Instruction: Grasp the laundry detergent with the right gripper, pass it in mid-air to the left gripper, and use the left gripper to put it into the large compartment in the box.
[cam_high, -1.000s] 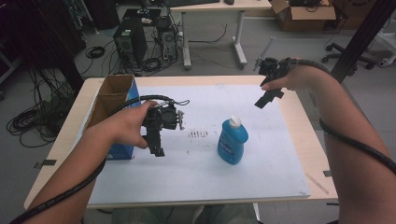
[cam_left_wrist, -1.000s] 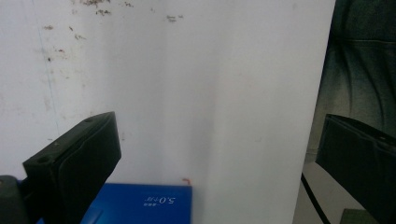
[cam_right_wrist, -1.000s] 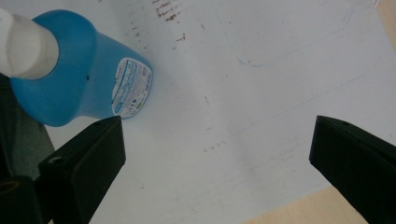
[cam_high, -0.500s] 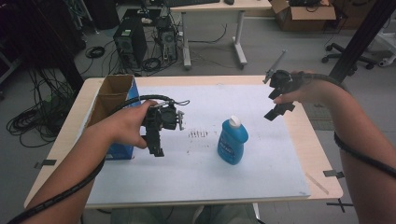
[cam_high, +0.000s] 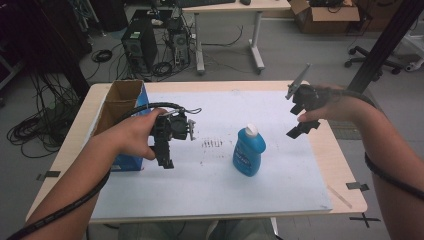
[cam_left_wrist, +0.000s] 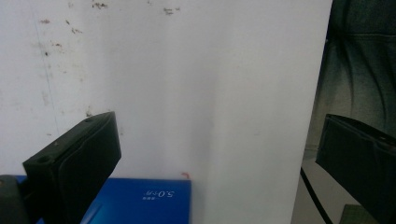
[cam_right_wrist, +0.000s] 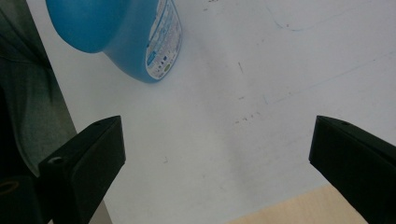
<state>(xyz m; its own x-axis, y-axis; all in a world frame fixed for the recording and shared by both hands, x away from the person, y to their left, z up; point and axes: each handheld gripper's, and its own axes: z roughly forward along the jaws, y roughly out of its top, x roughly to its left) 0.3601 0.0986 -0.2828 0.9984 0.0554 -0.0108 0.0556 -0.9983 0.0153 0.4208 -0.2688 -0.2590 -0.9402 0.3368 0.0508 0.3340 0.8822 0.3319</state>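
A blue detergent bottle (cam_high: 248, 153) with a white cap stands upright on the white sheet (cam_high: 210, 185), right of centre. In the right gripper view the bottle (cam_right_wrist: 121, 32) sits at the top left, well beyond the jaws. My right gripper (cam_high: 296, 120) hovers open above the table's right side, with nothing between its jaws (cam_right_wrist: 217, 154). My left gripper (cam_high: 167, 160) points down at the sheet beside an open cardboard box with a blue side (cam_high: 122, 107). Its jaws stand wide apart and empty (cam_left_wrist: 217, 154), with the blue box (cam_left_wrist: 140, 200) just below them.
The wooden table (cam_high: 345, 195) shows bare along its right edge, with black tape marks near the corner. Small dark scuffs (cam_high: 212, 144) mark the sheet's middle. Computer towers (cam_high: 140, 42), cables and a desk stand on the floor behind; a black post (cam_high: 380, 50) rises at the right.
My right gripper has swung rightward and a little toward the person, out over the table's right side. The left gripper, bottle and box have stayed put.
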